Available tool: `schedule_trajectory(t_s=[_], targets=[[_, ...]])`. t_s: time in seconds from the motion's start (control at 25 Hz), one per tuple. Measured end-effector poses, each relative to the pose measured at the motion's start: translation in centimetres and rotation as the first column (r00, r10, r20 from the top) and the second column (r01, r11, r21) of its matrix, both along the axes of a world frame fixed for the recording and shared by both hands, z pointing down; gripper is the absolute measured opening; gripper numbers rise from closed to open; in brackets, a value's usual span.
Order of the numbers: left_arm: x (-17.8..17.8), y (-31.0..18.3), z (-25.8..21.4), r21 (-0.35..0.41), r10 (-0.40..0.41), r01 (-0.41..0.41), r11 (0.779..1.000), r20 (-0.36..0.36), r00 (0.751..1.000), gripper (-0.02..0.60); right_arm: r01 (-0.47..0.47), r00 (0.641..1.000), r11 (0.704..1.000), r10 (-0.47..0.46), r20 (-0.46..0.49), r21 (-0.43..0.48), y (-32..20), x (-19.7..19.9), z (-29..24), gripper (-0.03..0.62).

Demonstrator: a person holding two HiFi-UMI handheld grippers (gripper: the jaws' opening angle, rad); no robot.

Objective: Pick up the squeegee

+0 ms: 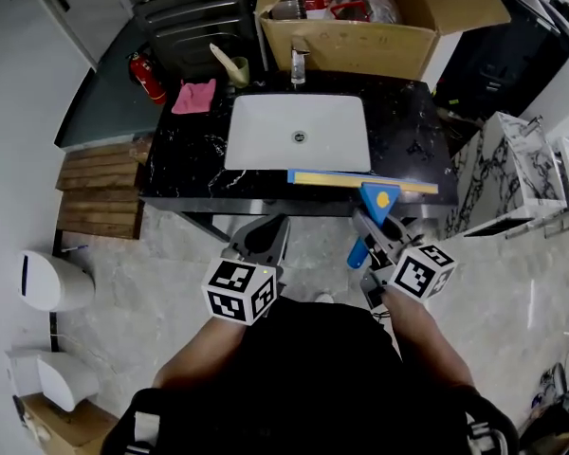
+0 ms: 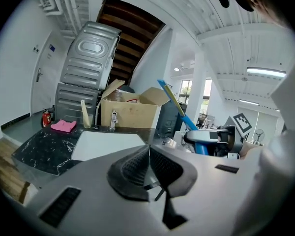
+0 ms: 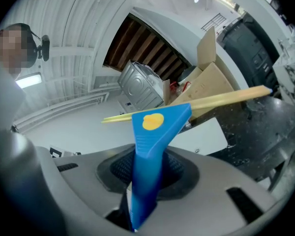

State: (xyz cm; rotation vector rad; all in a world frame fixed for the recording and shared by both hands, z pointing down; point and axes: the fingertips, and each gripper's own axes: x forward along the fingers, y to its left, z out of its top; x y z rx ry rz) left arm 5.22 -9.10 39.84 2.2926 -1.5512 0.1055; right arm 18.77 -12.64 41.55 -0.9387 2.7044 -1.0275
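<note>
1. Closest in, at the foot of the head view: a dark-clad torso and two forearms, each ending in a marker cube.
2. Just ahead on that side, the left claw point(image 1: 264, 235) point(image 2: 148, 154): pressed together, ribbed pads meeting, nothing between them. Held over the floor, short of the black counter point(image 1: 190, 154).
3. Opposite it, the right claw point(image 1: 368, 230) point(image 3: 142, 166): pinching the squeegee point(image 1: 379, 198) point(image 3: 157, 122) by its blue handle, one pad on either side.
4. Squeegee held in the air, clear of the counter. Blue triangular head with a yellow spot, long yellow blade across the top.
5. From the head view, blade over the counter's front edge, just in front of the right corner of the white sink point(image 1: 256, 136).
6. From the left gripper view, handle slanting up out of the other claw.
7. Behind the sink: faucet point(image 1: 298, 64), and behind that an open cardboard box point(image 1: 360, 41).
8. At the counter's back left: pink cloth point(image 1: 194, 96), beside a cup point(image 1: 239, 70).
9. Off the counter's left end: wooden pallet point(image 1: 100, 188) and, further back, a red fire extinguisher point(image 1: 149, 77).
</note>
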Motion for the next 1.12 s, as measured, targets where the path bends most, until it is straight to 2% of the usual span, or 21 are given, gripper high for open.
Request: schedule_trajectory(t_s=[0.48, 0.64, 1.12], targets=[[-3.7, 0.7, 0.3, -0.033, 0.094, -0.093, 0.995, 0.025, 0.995, 0.017, -0.079, 0.997, 0.997, 0.078, -0.023, -0.012, 1.0, -3.5, -0.8, 0.103], [-4.4, 0.6, 0.4, -0.034, 0.108, -0.107, 0.994, 0.022, 0.994, 0.017, -0.088, 0.995, 0.996, 0.087, -0.043, -0.018, 1.3, -4.2, -0.5, 0.103], [-4.8, 0.5, 0.9, -0.043, 0.128, -0.128, 0.991, 0.009, 0.992, 0.017, -0.105, 0.994, 0.993, 0.104, -0.023, -0.054, 1.7, -4.8, 0.2, 0.102]])
